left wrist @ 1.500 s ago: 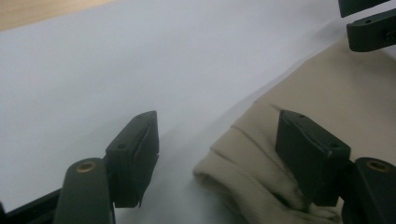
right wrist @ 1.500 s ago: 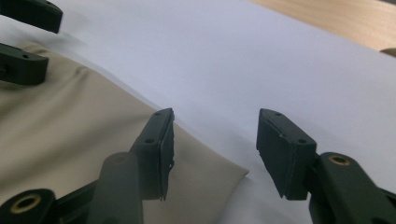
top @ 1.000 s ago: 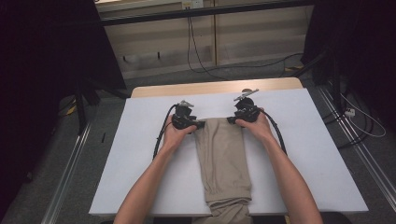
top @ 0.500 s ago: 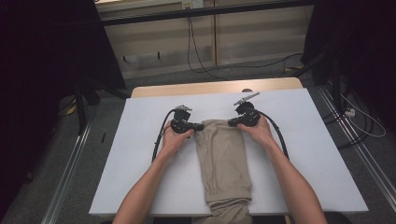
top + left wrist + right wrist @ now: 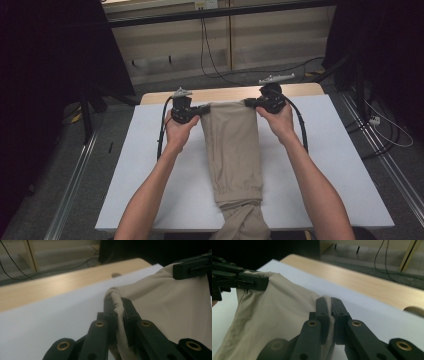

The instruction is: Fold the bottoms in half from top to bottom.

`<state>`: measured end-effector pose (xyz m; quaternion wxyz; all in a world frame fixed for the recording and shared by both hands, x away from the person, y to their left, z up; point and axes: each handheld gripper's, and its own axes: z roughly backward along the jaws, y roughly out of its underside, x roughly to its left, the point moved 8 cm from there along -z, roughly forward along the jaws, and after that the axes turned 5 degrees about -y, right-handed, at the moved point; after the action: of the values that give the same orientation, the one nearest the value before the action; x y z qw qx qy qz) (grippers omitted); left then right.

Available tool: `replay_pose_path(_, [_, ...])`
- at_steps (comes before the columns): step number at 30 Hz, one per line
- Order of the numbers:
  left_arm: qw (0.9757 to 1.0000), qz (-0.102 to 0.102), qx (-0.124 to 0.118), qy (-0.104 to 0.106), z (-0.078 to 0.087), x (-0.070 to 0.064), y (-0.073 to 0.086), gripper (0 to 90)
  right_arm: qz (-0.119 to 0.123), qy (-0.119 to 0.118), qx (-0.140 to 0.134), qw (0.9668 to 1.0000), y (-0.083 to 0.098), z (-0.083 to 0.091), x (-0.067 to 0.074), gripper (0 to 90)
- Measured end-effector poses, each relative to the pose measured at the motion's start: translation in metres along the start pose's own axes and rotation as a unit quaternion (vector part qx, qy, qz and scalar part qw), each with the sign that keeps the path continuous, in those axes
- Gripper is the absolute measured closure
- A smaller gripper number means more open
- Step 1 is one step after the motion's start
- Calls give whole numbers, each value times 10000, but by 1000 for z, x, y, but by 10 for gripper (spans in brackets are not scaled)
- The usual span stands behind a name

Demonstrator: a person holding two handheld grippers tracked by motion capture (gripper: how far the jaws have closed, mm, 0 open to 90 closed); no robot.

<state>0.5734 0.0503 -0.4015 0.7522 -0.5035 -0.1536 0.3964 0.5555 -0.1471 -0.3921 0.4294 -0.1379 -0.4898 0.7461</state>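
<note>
A beige garment (image 5: 234, 150), folded lengthwise, lies down the middle of the white table top (image 5: 150, 165); its lower end hangs over the near edge. Its far edge is lifted off the surface and stretched between my two grippers. My left gripper (image 5: 202, 109) is shut on the far left corner; its jaws have just been closing, with the cloth's hem (image 5: 115, 295) pinched between them. My right gripper (image 5: 250, 103) is shut on the far right corner, and cloth (image 5: 279, 302) shows between its jaws (image 5: 329, 302). Each gripper view shows the other gripper clamped on the opposite corner.
A strip of bare wood (image 5: 225, 94) runs along the table's far edge. Cables (image 5: 210, 55) trail on the floor beyond it. Dark stands (image 5: 95, 100) flank the table, and metal rails (image 5: 75, 190) run along both sides.
Both hands have risen and moved toward the far end of the table. Both grippers closed on the garment's far corners and lifted that edge off the surface.
</note>
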Motion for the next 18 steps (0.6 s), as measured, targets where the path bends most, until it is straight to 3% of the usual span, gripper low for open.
replay_pose_path(8, [9993,-5,-288,-242,-6,12,-43,847,-42,306,-263,9992,-44,4,-4,862])
replay_pose_path(18, [9974,31,-564,-437,-17,25,-95,847,-193,607,-508,9967,-98,3,-22,862])
